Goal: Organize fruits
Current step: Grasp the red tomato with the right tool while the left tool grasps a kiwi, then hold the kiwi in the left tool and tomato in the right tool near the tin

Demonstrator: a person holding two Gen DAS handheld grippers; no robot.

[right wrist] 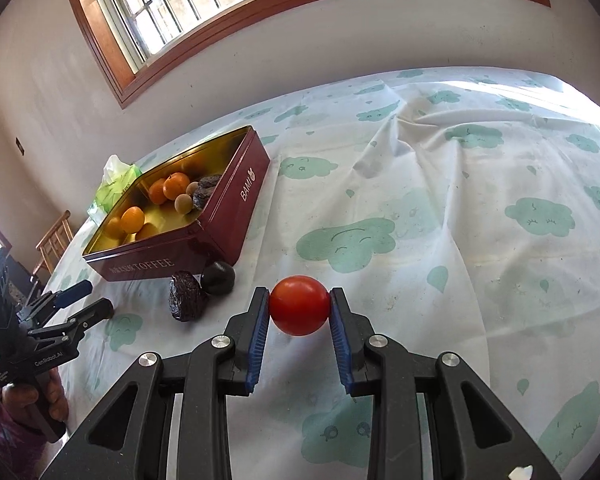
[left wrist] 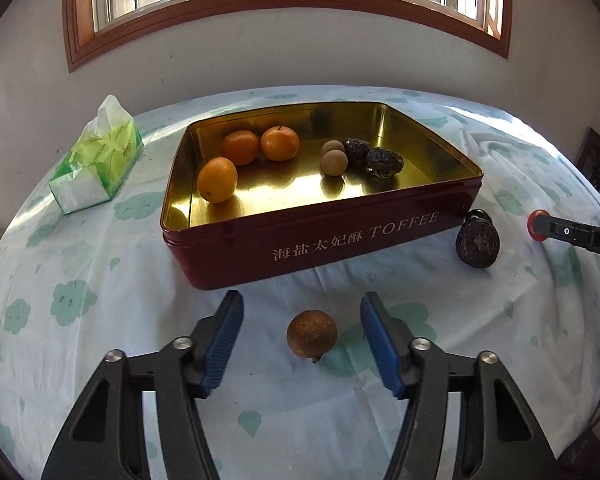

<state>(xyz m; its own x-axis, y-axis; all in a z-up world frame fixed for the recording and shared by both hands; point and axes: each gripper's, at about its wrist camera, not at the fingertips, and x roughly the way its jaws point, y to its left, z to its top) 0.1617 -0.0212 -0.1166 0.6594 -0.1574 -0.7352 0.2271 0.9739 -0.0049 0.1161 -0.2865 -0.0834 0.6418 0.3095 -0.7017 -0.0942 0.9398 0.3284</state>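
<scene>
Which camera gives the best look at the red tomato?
The right wrist view: the tomato sits large and central, pinched between the right tongs. In the left wrist view only a small red sliver shows at the right edge, mostly hidden behind those tongs.

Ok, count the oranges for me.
3, all in the tin: one near its front left, two side by side behind it. None seem hidden.

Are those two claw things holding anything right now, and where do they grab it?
The right gripper pinches a red tomato by its two sides. The left gripper is open, holding nothing.
</scene>
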